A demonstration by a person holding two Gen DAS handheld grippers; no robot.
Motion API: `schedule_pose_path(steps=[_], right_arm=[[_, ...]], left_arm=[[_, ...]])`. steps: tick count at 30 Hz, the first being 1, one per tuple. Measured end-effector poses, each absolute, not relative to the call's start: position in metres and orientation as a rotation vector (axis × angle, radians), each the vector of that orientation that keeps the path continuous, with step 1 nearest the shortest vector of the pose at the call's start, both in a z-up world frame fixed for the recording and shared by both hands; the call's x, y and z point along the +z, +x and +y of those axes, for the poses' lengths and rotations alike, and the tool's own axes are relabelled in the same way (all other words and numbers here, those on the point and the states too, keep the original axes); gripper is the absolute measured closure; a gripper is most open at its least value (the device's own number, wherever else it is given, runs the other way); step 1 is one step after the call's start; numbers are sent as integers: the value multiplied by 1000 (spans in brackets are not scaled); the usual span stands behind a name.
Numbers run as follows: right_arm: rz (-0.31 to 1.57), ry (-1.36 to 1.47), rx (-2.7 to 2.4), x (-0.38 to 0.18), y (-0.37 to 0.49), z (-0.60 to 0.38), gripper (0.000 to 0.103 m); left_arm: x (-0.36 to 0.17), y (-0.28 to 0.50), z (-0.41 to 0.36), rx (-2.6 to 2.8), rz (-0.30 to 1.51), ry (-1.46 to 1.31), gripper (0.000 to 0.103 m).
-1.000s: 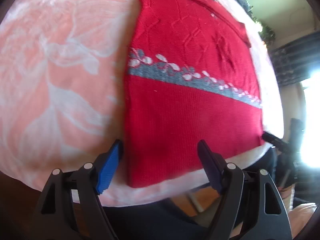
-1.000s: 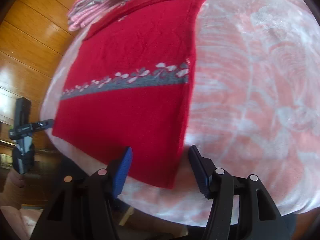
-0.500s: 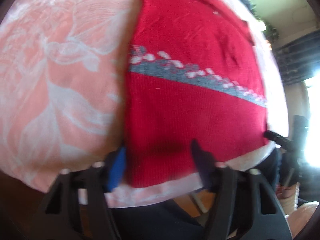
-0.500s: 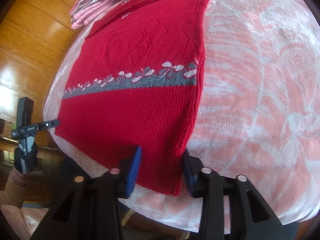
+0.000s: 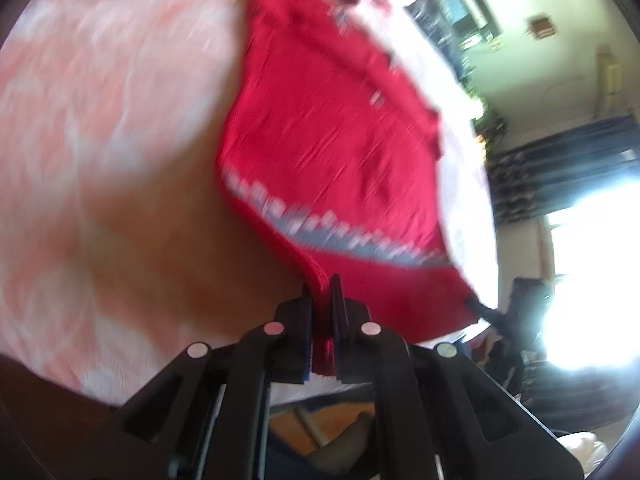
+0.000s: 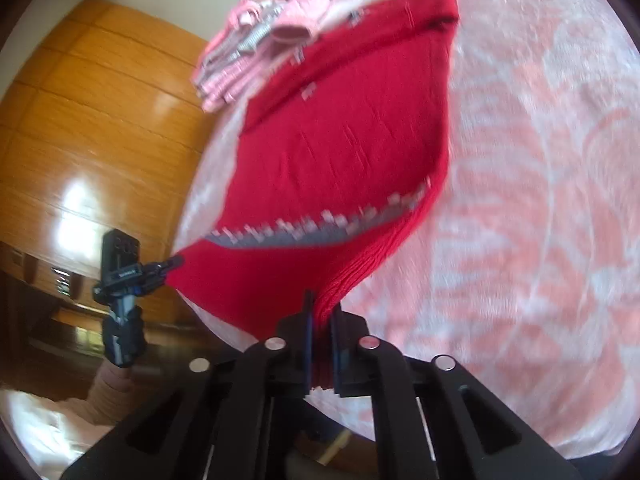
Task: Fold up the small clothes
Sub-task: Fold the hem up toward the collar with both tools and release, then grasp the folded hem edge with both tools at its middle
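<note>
The pink-and-white patterned bedspread is carrying everything. On it the red sweater is lying flat at its far collar end, while its near hem is rising off the cover, grey flowered band sagging between your two grips. A pile of pink clothes is sitting just beyond the sweater's collar. Your left gripper is pinching the hem corner, jaws nearly together with red knit bunched between them. Your right gripper is clamping the opposite hem corner the same way. Both views are motion-blurred.
</note>
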State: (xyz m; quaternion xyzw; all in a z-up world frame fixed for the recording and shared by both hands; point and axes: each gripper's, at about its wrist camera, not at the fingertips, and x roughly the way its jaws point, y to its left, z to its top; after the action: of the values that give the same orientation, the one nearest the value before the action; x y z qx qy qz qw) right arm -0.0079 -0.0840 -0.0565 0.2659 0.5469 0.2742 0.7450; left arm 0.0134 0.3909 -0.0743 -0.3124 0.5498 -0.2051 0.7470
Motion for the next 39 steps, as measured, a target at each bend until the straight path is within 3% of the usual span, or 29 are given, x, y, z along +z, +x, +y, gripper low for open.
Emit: schedule_pose_path(steps=[5, 12, 20, 26, 28, 29, 30, 31, 32, 33, 39], right_arm=[[1099, 575, 571, -22, 32, -94, 97], [1090, 565, 507, -14, 114, -104, 98], [1222, 667, 379, -87, 211, -120, 98], [1286, 769, 376, -128, 232, -129, 97], [1281, 814, 392, -129, 233, -134, 91], [1272, 831, 395, -127, 232, -140, 89], [1259, 839, 397, -125, 232, -144, 82], [1240, 836, 383, -121, 230, -148, 64], [1219, 807, 339, -115, 228, -154, 53], [1197, 784, 311, -110, 225, -158, 46], [1125, 660, 341, -86, 208, -146, 50]], left_arm=[[-40, 58, 390, -435, 1106, -644, 97], [-47, 132, 390, -368, 1073, -637, 97], [-100, 213, 399, -226, 1124, -654, 97], [-129, 236, 401, -235, 1159, -710, 93], [-129, 235, 407, -264, 1161, -755, 89], [-129, 234, 413, -284, 1157, -791, 80], [-127, 231, 419, -289, 1145, -812, 64], [-123, 228, 426, -285, 1126, -822, 55], [-117, 223, 435, -268, 1100, -821, 45], [-112, 218, 442, -257, 1076, -817, 45], [-93, 210, 438, -200, 1055, -589, 47]])
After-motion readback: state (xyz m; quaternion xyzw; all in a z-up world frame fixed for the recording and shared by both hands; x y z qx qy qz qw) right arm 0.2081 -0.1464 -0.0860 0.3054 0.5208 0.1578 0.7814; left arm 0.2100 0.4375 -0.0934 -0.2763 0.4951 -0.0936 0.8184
